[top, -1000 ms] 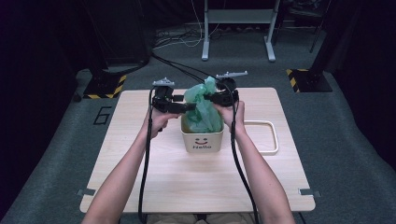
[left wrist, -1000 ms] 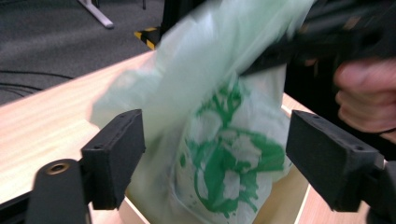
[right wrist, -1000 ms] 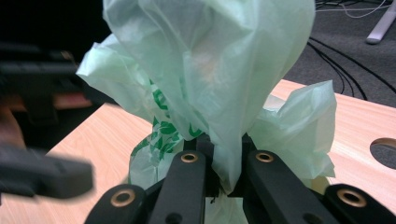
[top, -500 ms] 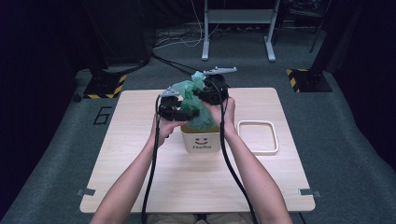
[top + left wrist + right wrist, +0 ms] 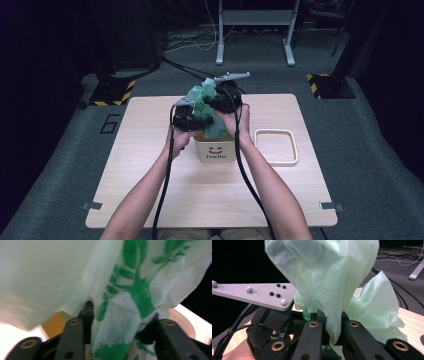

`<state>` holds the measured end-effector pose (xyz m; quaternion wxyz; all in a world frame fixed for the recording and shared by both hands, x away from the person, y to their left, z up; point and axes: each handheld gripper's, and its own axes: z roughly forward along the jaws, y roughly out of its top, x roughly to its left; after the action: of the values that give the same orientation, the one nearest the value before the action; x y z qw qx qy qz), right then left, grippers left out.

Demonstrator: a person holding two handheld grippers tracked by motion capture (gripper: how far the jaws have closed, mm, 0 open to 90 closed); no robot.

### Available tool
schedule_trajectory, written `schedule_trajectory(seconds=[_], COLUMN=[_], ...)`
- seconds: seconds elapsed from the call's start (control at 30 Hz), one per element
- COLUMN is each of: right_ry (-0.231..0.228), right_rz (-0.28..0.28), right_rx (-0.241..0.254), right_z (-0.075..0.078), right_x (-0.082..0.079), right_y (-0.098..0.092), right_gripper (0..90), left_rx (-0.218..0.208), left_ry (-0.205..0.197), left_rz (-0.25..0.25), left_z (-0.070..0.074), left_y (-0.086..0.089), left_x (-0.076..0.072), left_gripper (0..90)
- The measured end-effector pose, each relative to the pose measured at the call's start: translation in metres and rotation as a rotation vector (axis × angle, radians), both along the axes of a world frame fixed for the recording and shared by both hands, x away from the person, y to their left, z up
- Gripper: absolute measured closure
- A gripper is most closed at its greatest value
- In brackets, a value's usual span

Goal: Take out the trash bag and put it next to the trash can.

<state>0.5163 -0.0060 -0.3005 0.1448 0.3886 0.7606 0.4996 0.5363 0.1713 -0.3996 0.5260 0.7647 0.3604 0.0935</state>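
While bunched above the white Hello bin [image 5: 216, 150], pale green plastic bag [image 5: 205, 102] sits near table centre, lower part apparently tucked inside the bin. Left gripper [image 5: 189, 116], at the bag's nine o'clock, has just been closing, a printed fold [image 5: 117, 322] of film between its jaws and seemingly pinched. Right gripper [image 5: 226, 100], at one o'clock, clamped tight on a plain gathered fold [image 5: 334, 322]. Judged step: lining the bin, both bag edges taken. Next move probably calls for spreading the mouth apart and down over the rim without tearing thin film. Loose white rectangular frame [image 5: 276, 147] lies at the bin's three o'clock on the wooden table [image 5: 150, 200].
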Motion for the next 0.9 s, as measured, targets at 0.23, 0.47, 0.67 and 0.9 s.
schedule_trajectory(seconds=[0.23,0.47,0.67,0.9], right_ry=[0.012,0.015,0.052,0.07], right_rz=[-0.033,-0.128,-0.157,-0.109], right_rx=[-0.009,-0.097,-0.11,-0.027], right_z=[-0.005,-0.014,-0.025,-0.041], right_x=[0.003,0.007,0.0,-0.038], right_y=[-0.011,-0.026,-0.04,-0.066], right_gripper=[85.2,70.8,33.8,5.8], left_rx=[-0.042,-0.038,-0.053,-0.075], left_ry=[0.007,-0.016,-0.021,-0.048], left_rz=[-0.002,0.032,0.057,0.062], left_z=[-0.004,0.004,0.009,0.018], left_y=[0.001,0.002,0.006,0.011], left_x=[0.001,-0.004,-0.004,-0.008], left_gripper=[75.1,75.9,76.0,75.8])
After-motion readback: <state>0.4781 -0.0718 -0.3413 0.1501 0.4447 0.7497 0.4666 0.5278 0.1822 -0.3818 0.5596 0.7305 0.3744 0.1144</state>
